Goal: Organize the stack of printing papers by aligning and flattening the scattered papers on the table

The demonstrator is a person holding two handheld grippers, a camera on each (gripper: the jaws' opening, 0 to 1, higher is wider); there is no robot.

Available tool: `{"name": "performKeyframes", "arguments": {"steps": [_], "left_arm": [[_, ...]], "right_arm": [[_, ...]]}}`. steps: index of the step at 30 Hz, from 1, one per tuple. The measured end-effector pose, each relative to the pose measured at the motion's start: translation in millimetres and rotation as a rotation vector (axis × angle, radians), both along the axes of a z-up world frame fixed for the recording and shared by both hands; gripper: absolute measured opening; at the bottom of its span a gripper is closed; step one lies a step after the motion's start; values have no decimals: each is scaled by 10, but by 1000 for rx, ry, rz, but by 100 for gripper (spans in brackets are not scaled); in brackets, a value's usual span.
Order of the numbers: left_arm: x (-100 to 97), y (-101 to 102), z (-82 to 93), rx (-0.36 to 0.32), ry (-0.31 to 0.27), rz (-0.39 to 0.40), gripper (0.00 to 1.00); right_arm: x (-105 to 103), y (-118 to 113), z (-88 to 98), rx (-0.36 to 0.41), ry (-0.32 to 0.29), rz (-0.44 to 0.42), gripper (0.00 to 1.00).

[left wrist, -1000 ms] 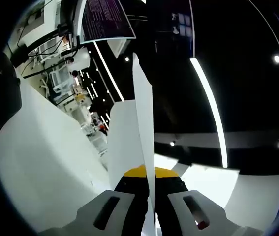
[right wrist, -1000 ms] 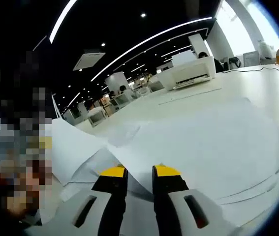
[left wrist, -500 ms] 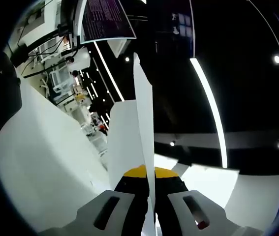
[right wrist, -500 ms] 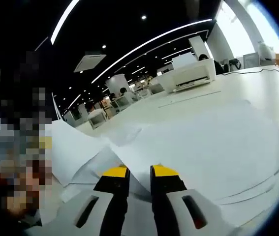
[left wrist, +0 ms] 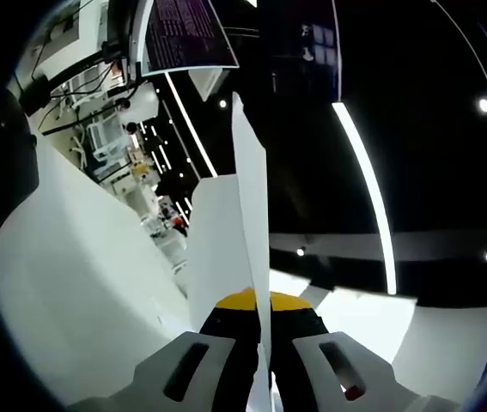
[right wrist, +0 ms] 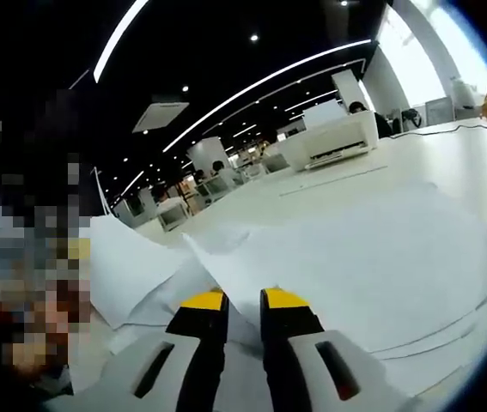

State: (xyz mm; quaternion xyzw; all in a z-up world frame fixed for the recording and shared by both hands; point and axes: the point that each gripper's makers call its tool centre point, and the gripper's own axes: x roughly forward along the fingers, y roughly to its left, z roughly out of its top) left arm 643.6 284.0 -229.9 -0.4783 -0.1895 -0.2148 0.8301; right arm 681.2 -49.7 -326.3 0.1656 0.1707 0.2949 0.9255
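Observation:
My left gripper (left wrist: 260, 302) is shut on a white sheet of paper (left wrist: 247, 197) that stands edge-on and rises straight up from between its yellow-tipped jaws. A second broad white sheet (left wrist: 80, 275) spreads away on the left. In the right gripper view, my right gripper (right wrist: 243, 300) is shut on the edge of a large white sheet (right wrist: 355, 257), which lies loosely over the white table (right wrist: 458, 154) to the right. Another curled sheet (right wrist: 127, 266) sits to the left of those jaws, with more paper layered beneath.
A dark screen (left wrist: 183, 34) and a bench with cables (left wrist: 97, 129) lie beyond the left gripper. White cabinets (right wrist: 337, 137) stand far behind the table, and a cable (right wrist: 449, 129) runs along its far side. A person stands at the left of the right gripper view.
The right gripper's jaws have drawn closer together on the sheet's edge, and that view has tipped slightly. The left gripper and its sheet have not moved.

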Motion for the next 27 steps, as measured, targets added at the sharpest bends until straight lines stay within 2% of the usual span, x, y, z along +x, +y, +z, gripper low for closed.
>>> {"name": "performKeyframes", "arguments": {"steps": [27], "left_arm": [[10, 19, -11, -3, 2, 2, 6]], "right_arm": [[-45, -2, 155, 93, -49, 8, 4]]}}
